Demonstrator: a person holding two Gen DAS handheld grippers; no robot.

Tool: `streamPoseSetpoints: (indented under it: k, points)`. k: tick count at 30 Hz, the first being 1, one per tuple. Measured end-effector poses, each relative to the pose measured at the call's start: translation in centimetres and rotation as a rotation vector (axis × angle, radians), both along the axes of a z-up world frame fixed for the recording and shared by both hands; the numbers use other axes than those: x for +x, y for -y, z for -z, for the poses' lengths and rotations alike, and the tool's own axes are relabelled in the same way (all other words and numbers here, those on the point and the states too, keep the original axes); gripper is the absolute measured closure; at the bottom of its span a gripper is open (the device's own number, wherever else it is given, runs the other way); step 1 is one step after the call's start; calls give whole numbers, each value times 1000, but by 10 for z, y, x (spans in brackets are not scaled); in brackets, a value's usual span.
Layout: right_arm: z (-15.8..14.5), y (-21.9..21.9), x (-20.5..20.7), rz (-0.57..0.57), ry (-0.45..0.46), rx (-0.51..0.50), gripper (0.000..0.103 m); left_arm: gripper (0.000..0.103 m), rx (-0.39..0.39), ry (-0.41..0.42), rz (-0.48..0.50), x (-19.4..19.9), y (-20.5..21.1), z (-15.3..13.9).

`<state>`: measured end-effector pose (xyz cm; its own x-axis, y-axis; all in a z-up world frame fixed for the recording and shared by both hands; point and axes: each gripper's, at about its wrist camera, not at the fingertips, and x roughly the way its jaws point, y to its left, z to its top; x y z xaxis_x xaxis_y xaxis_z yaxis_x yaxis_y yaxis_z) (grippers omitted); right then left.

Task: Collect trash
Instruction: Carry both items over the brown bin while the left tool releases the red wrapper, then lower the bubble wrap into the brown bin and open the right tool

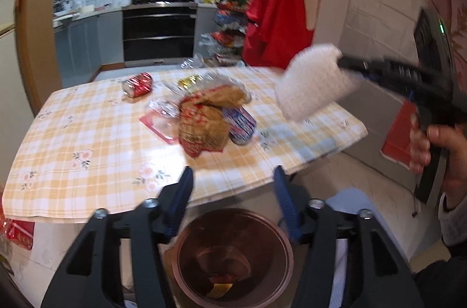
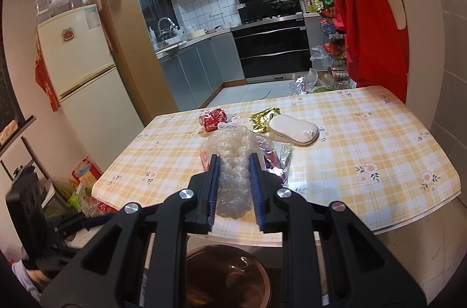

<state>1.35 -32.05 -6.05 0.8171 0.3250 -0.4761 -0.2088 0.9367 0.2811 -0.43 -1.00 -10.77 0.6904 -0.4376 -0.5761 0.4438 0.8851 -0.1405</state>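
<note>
One trash bin [image 1: 233, 258], one bubble wrap wad [image 2: 233, 162], two red cans [image 1: 137, 84].

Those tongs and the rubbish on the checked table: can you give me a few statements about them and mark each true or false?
1. The right tongs are squeezing a wad of bubble wrap. True.
2. The left tongs hold a crushed can. False: nothing is between them; the red can lies on the tablecloth.
3. A brown bin stands below the left tongs, at the table's near edge. True.
4. The table is cleared of rubbish. False: a brown wrapper, a gold wrapper and more lie there.
5. The bin is empty. False: some scraps lie at its bottom.
</note>
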Motion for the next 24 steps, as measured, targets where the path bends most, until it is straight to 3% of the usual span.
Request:
streamPoseSetpoints:
  k: [3,8,16,24]
  points:
    - [2,-7,-3,-23,-10,-10,79,18,-27,38,-70,-2,-18,-14]
    - [8,-22,-5,-71,-45,-27,79,6,-47,79,-201,-7,-47,-31]
    - [16,-47,-9,-134,-83,-65,79,6,-69,88,-343,-8,-84,-41]
    - [24,-61,-9,-185,-122,-83,74,6,-70,63,-376,-7,-93,-33]
